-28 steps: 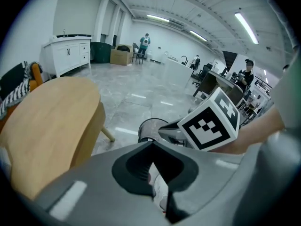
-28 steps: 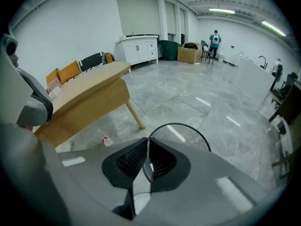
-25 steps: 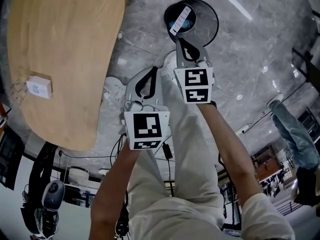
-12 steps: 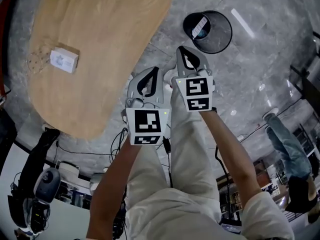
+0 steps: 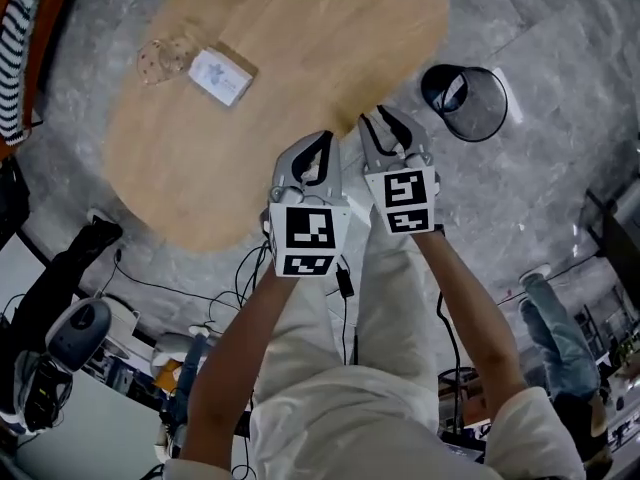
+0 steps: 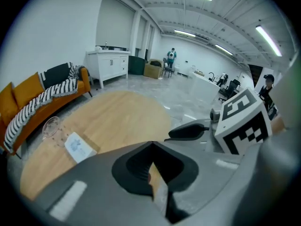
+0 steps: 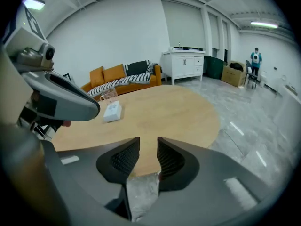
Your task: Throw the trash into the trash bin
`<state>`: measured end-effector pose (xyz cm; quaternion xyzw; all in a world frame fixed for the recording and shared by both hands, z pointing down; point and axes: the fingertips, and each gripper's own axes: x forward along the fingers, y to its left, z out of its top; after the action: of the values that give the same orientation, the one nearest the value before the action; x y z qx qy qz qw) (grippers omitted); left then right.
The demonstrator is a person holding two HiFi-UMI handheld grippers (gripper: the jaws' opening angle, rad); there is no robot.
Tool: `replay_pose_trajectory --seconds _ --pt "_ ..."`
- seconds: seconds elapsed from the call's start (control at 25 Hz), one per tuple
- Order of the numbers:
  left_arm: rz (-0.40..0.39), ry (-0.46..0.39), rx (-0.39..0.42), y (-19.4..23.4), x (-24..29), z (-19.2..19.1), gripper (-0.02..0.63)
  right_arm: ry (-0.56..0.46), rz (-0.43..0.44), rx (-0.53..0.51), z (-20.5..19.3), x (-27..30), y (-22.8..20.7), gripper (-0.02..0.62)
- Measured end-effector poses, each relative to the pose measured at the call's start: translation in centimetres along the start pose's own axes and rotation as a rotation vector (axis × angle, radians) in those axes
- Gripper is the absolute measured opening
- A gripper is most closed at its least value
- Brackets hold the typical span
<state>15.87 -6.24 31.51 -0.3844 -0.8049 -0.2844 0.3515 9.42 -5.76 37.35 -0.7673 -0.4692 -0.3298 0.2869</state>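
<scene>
The black trash bin [image 5: 489, 128] stands on the grey floor right of the table, with a white strip of trash [image 5: 455, 93] lying inside it. My right gripper [image 5: 380, 121] hovers over the table's near edge, left of the bin; its jaws stand a little apart with nothing between them [image 7: 148, 144]. My left gripper [image 5: 320, 144] is beside it, jaws closed tip to tip and empty [image 6: 151, 144]. Both point at the oval wooden table [image 5: 300, 38].
On the table's far left lie a small white box [image 5: 222, 74] and a clear glass [image 5: 164, 58]. An orange sofa [image 6: 28, 98] and a white cabinet [image 7: 183, 65] stand beyond. Cables and a bag [image 5: 80, 333] lie on the floor behind me.
The white strip left my right gripper and now lies in the bin. Both grippers have swung away from the bin toward the table, so the bin sits further right.
</scene>
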Motion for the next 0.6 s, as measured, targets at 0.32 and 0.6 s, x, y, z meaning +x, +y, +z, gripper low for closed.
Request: replay_pose_trajectory --seconds 0.32,0.6 --pt "0.076 -0.014 -0.074 7.3 -3.7 -2.5 0.000 -0.005 0.101 -0.100 3.1 3.1 7.1 0.279" --pt "0.127 -0.037 -0.145 13.2 -6.3 -4.3 0.000 0.013 0.137 -0.154 5.4 7.2 12.7 0.367"
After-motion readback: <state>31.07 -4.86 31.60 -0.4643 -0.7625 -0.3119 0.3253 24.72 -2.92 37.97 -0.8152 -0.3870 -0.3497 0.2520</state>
